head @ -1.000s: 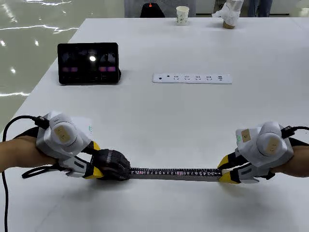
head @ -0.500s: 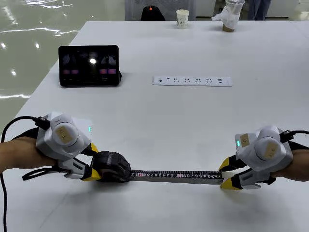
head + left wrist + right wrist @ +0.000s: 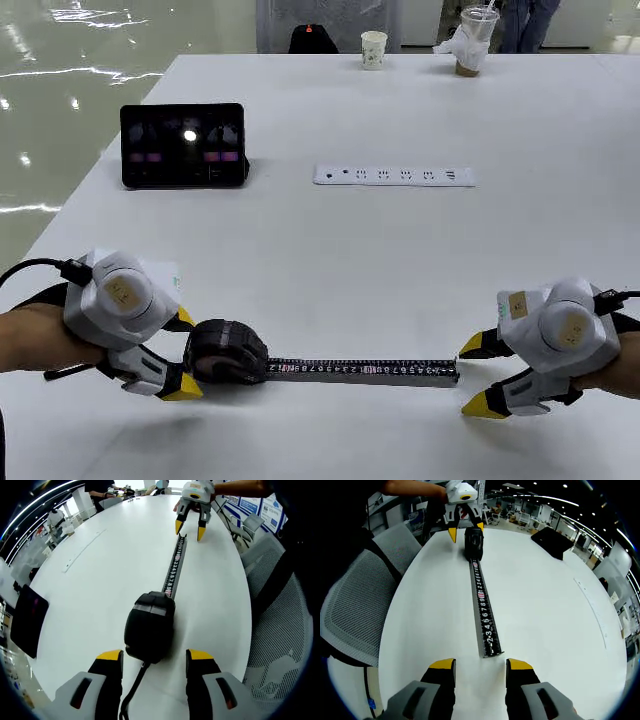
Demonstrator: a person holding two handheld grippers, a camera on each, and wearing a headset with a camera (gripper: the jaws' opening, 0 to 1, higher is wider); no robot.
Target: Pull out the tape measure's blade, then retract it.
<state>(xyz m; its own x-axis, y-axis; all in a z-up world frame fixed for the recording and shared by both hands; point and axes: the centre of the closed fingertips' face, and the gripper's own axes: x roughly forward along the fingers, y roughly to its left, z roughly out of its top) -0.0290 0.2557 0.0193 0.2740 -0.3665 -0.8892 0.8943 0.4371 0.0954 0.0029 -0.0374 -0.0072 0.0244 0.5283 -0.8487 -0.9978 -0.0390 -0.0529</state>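
Tape measure (image 3: 228,350), black and round-cased, is sitting at seven o'clock on the white surface (image 3: 350,260), its dark numbered blade (image 3: 360,369) stretching toward three o'clock. Left tool (image 3: 187,352) and right tool (image 3: 474,376) are gaping, gripping nothing. Unheld, the blade is risking a whipping recoil, skidding the case.

My left gripper (image 3: 184,352) and right gripper (image 3: 474,376) are rounded white-grey shells, each with a tan sticker (image 3: 122,291), black jaws ending in yellow tips (image 3: 484,404), and a black cable (image 3: 40,264) plugged into the left one's back.
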